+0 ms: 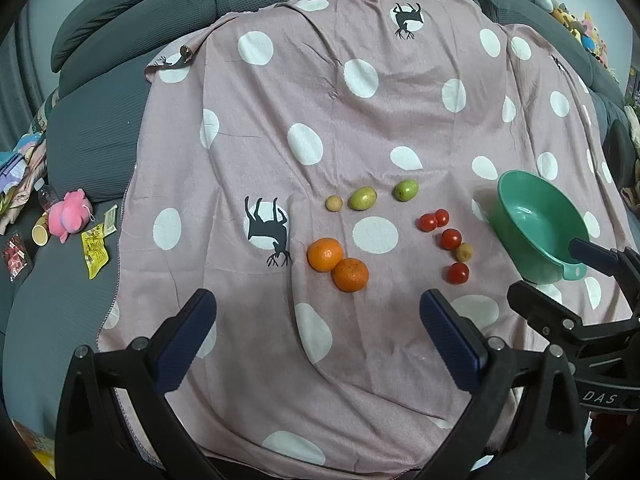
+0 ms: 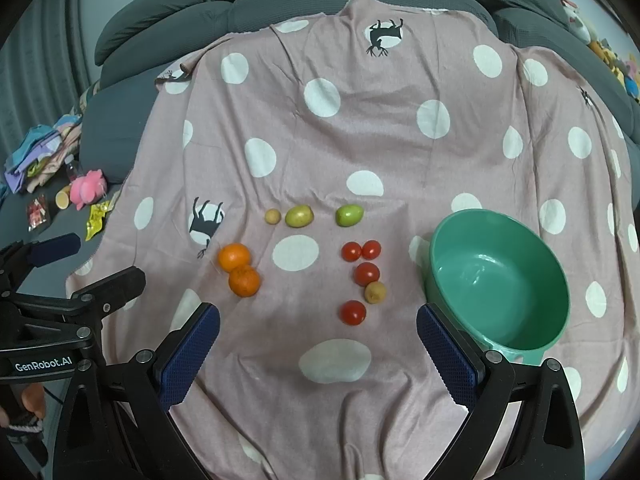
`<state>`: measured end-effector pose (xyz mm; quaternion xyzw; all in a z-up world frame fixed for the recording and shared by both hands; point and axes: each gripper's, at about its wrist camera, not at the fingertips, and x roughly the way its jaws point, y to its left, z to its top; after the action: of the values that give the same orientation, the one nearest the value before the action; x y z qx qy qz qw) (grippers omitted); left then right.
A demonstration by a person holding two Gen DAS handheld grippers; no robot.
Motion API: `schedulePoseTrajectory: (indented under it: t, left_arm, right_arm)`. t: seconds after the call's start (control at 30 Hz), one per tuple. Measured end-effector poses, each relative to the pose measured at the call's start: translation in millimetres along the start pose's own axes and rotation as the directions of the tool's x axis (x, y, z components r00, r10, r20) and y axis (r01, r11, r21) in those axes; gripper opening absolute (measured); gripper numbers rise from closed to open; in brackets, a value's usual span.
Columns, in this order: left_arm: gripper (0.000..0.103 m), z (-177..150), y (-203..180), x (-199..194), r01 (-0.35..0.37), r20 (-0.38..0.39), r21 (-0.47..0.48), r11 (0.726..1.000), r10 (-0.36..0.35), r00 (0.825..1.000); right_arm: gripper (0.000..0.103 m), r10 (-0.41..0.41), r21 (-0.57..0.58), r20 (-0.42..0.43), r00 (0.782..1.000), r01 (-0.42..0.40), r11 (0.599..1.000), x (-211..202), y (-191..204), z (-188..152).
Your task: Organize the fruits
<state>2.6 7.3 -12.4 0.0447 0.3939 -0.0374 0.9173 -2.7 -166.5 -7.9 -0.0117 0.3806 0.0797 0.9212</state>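
Note:
Fruits lie on a pink polka-dot cloth (image 1: 360, 128). Two oranges (image 1: 338, 265) touch each other, left of centre; they also show in the right wrist view (image 2: 239, 269). Two green fruits (image 1: 406, 190) (image 1: 362, 198) and a small tan fruit (image 1: 333, 203) lie in a row behind. Several cherry tomatoes (image 2: 367, 273) and a tan fruit (image 2: 375, 292) lie beside an empty green bowl (image 2: 496, 280) at the right. My left gripper (image 1: 318, 340) is open and empty, above the cloth in front of the oranges. My right gripper (image 2: 318, 348) is open and empty in front of the tomatoes.
The cloth covers a grey sofa (image 2: 168, 12). A pink plush toy (image 1: 68, 216), a yellow cup (image 1: 40, 234), snack packets (image 1: 95, 254) and folded clothes (image 2: 36, 152) lie at the left. Toys (image 1: 580, 24) sit at the far right.

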Motion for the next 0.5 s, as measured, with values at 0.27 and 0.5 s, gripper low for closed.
schedulePoseTrajectory:
  t: [0.27,0.5]
  left_arm:
    - [0.102,-0.8,-1.0,0.6,0.001,-0.002,0.001,1.0,-0.001,1.0]
    - [0.102,-1.2,-1.2,1.0,0.004,-0.002,0.002,1.0,-0.004,1.0]
  right_arm:
    - [0.1,-0.001,0.001,-0.003,1.0,0.001,1.0,1.7,-0.1,-0.8]
    - [0.1,0.0,0.0,-0.001,1.0,0.0,1.0,2.0,0.5,-1.8]
